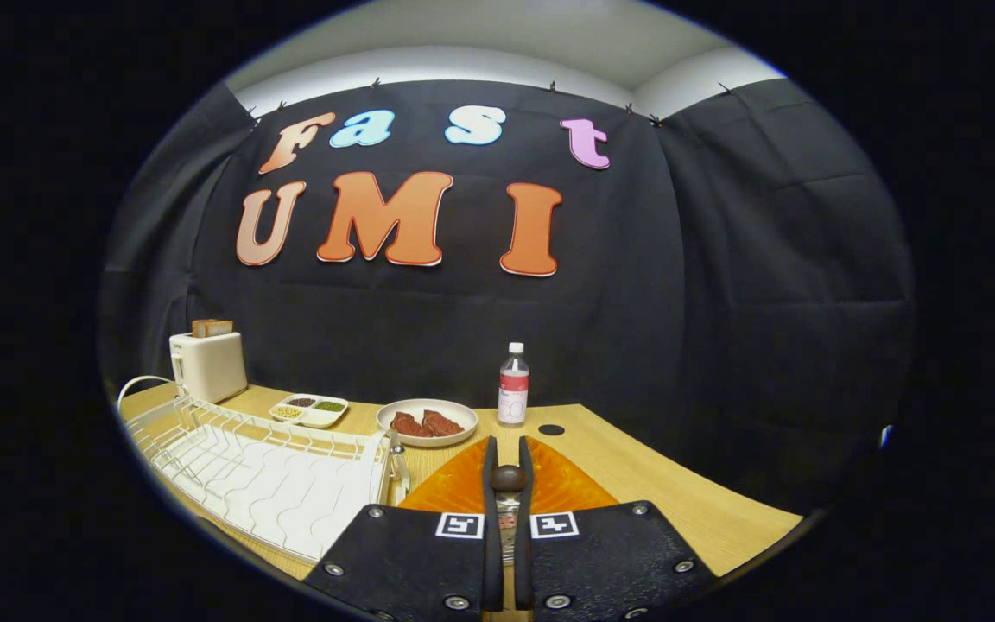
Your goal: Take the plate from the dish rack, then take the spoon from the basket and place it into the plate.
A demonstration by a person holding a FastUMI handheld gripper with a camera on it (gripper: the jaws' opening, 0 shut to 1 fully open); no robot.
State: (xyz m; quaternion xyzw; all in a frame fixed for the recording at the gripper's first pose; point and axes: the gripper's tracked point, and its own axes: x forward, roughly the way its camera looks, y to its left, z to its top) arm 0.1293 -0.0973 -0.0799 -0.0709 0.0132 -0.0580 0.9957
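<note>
Spoon pinched in tool, ribbed orange plate

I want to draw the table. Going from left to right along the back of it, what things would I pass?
Toaster → divided snack dish → plate of meat → water bottle. Nearer, the hand-held gripper is shut on a spoon.

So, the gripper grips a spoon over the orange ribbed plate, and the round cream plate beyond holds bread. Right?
No: the gripper view shows reddish meat pieces on the cream plate, not bread. The gripper does grip the spoon over the orange plate.
</note>
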